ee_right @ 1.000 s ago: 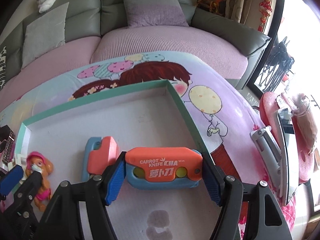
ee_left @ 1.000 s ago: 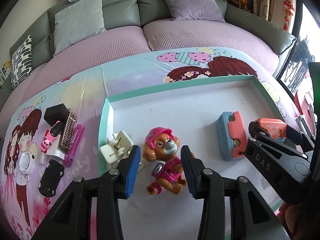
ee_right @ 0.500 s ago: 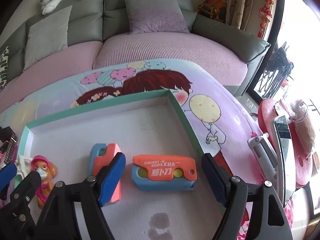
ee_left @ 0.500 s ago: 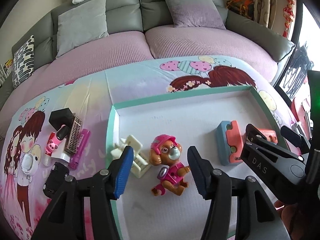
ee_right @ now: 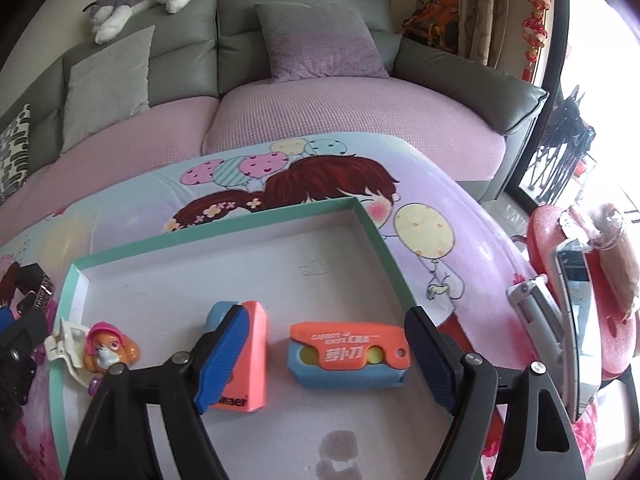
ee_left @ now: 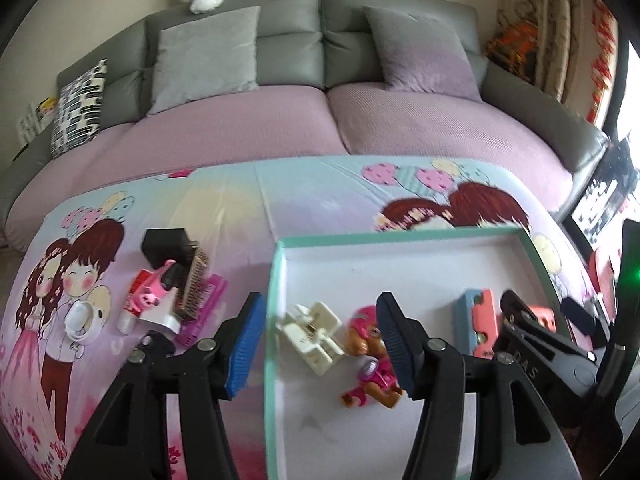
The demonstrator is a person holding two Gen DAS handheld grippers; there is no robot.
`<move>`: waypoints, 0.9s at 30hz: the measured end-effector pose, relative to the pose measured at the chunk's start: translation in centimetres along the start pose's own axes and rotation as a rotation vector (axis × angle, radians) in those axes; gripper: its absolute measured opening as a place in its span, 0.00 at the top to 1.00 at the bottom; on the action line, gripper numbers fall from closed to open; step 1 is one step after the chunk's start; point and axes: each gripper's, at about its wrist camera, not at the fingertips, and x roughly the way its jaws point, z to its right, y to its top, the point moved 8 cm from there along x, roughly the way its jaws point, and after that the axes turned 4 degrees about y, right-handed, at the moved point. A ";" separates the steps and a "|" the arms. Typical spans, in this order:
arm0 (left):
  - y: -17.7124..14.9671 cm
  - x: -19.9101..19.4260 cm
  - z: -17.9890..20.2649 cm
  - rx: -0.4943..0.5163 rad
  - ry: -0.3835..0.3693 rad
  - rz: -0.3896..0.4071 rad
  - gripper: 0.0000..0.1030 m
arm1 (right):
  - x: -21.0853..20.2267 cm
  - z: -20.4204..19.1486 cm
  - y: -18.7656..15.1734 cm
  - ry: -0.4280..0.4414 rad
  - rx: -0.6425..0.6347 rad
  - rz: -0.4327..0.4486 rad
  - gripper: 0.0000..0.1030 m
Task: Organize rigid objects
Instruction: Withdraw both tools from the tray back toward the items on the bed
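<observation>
Two claws hang apart, gripping nothing: the left claw (ee_left: 320, 344) has just been opening, the right claw (ee_right: 328, 358) too. A green tray (ee_right: 372, 236) sits on a cartoon cloth (ee_left: 320, 196), holding the dog toy (ee_left: 374, 364) and knife toy (ee_right: 348, 354). A grey sofa (ee_right: 304, 0) stands behind.

You can read "CARROT KNIFE CHA" in white on the orange face of the carrot knife toy (ee_right: 349, 354), with large white Chinese characters beneath it. The salmon-and-blue block (ee_right: 244, 360) shows part of a dark word ending "...mael". The neighbouring black gripper body (ee_left: 548, 368) carries the letters "DAS".
</observation>
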 end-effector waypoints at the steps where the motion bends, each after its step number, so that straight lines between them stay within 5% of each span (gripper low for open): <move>1: 0.1 0.0 -0.4 -0.011 0.011 0.004 0.28 | 0.0 -0.1 0.0 -0.001 -0.002 0.003 0.17; 8: 0.5 0.0 -2.9 -0.077 0.077 0.024 0.20 | -0.2 -0.7 0.2 0.025 -0.007 0.022 0.00; 17: 0.1 1.0 -6.6 -0.180 0.162 0.017 0.18 | -0.9 -2.7 0.9 0.071 -0.070 0.080 0.00; 19: 0.2 0.8 -7.2 -0.206 0.169 0.038 0.00 | -1.0 -3.0 0.9 0.081 -0.071 0.086 0.00; 27: 0.6 0.4 -9.0 -0.262 0.181 0.072 0.00 | -0.9 -3.4 0.9 0.092 -0.059 0.088 0.00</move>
